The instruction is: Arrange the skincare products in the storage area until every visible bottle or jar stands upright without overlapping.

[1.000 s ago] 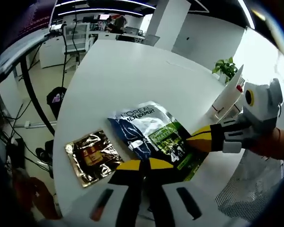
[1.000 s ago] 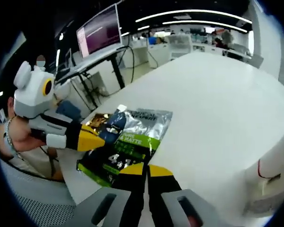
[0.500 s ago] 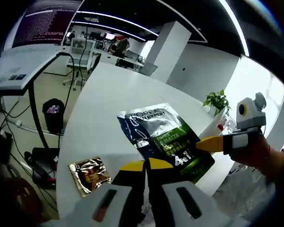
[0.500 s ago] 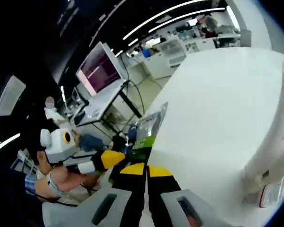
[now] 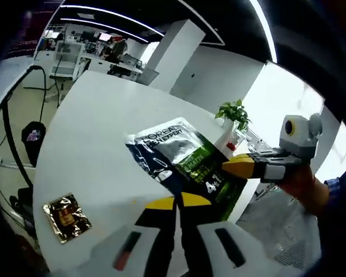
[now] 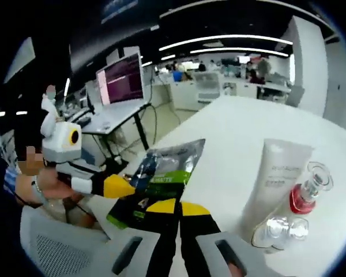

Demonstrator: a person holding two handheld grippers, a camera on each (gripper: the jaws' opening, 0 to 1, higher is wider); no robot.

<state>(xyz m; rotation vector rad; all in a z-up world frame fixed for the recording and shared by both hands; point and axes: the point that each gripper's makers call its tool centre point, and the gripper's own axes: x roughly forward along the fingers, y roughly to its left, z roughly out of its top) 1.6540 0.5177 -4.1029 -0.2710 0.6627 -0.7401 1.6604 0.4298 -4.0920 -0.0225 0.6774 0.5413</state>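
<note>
Two grippers pinch one large foil pouch (image 5: 184, 164) above the white table (image 5: 92, 133): the left gripper (image 5: 179, 202) clamps its near edge, the right gripper (image 6: 173, 206) another edge, probably to carry the limp pouch toward storage. Beside it stand a white tube (image 6: 274, 179) and a clear red-collared bottle (image 6: 303, 199), which crowd any landing spot. Smallest, a gold sachet (image 5: 66, 214) lies flat, well apart.

A silver, blue and green skincare sachet (image 5: 187, 164) is seen raised, flat face showing. A small gold sachet (image 5: 67, 214) lies flat on the tabletop. A white tube (image 6: 273, 182) and clear red-collared bottle (image 6: 305, 190) stand upright, just beside each other.
</note>
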